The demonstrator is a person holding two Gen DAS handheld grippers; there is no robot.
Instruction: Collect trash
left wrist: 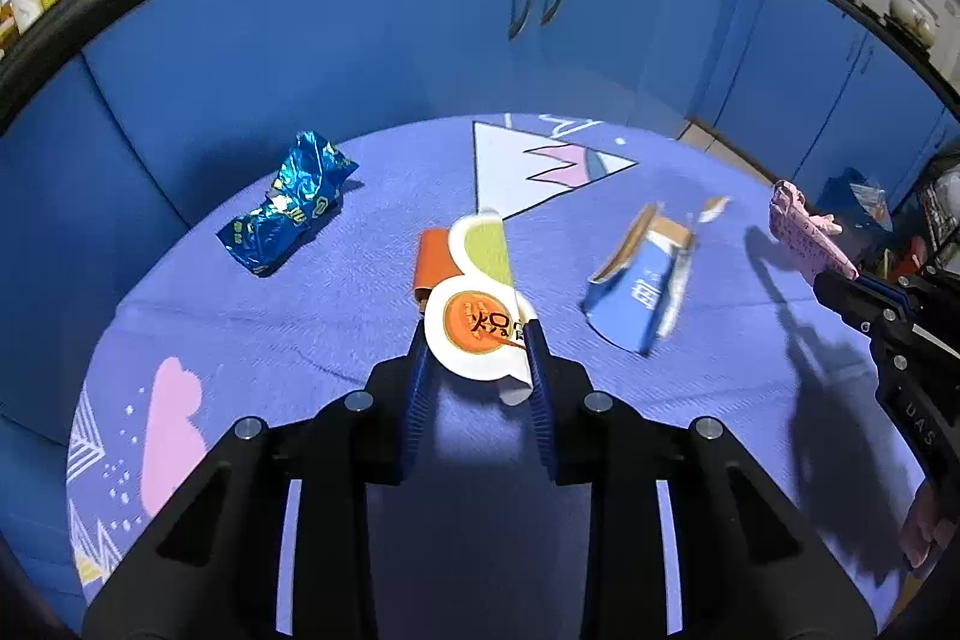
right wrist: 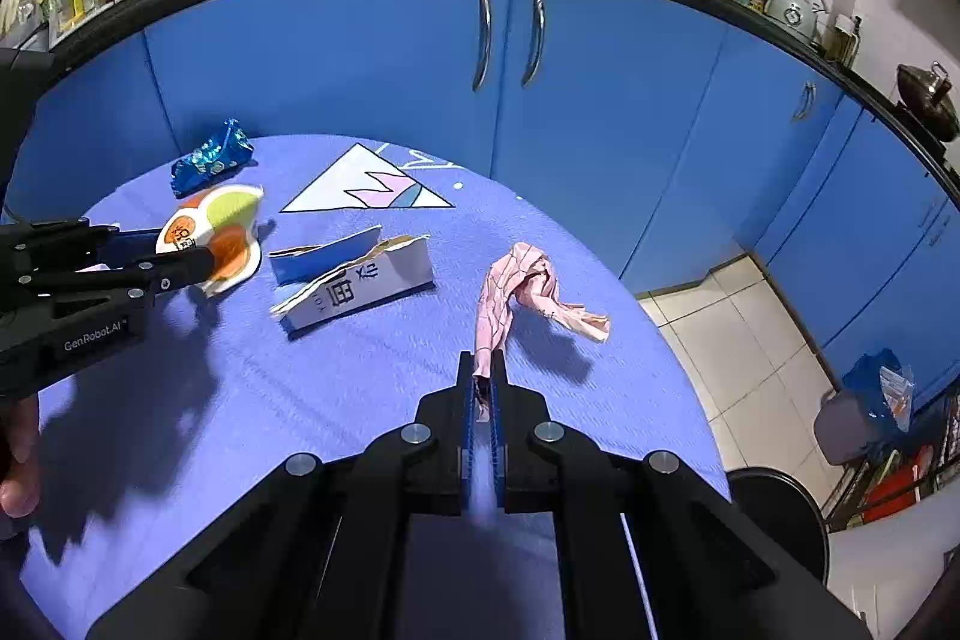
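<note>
My left gripper (left wrist: 477, 334) is shut on a crumpled white, orange and green paper wrapper (left wrist: 474, 304), held just above the purple tablecloth; from the right wrist view this wrapper (right wrist: 216, 232) shows at the left, in the left gripper (right wrist: 201, 259). My right gripper (right wrist: 483, 364) is shut on the end of a crumpled pink paper (right wrist: 522, 289), which hangs out in front of the fingers. In the left wrist view the pink paper (left wrist: 804, 226) sits at the right edge. A torn blue and white carton (left wrist: 645, 289) (right wrist: 354, 280) lies between them. A blue foil wrapper (left wrist: 288, 205) (right wrist: 207, 157) lies at the far left.
The round table (right wrist: 372, 382) carries a purple patterned cloth. Blue cabinet doors (right wrist: 384, 58) stand close behind it. To the right there is tiled floor (right wrist: 738, 334), a dark round bin (right wrist: 780, 514) and a cluttered rack. A person's fingers (right wrist: 18, 466) show at the left edge.
</note>
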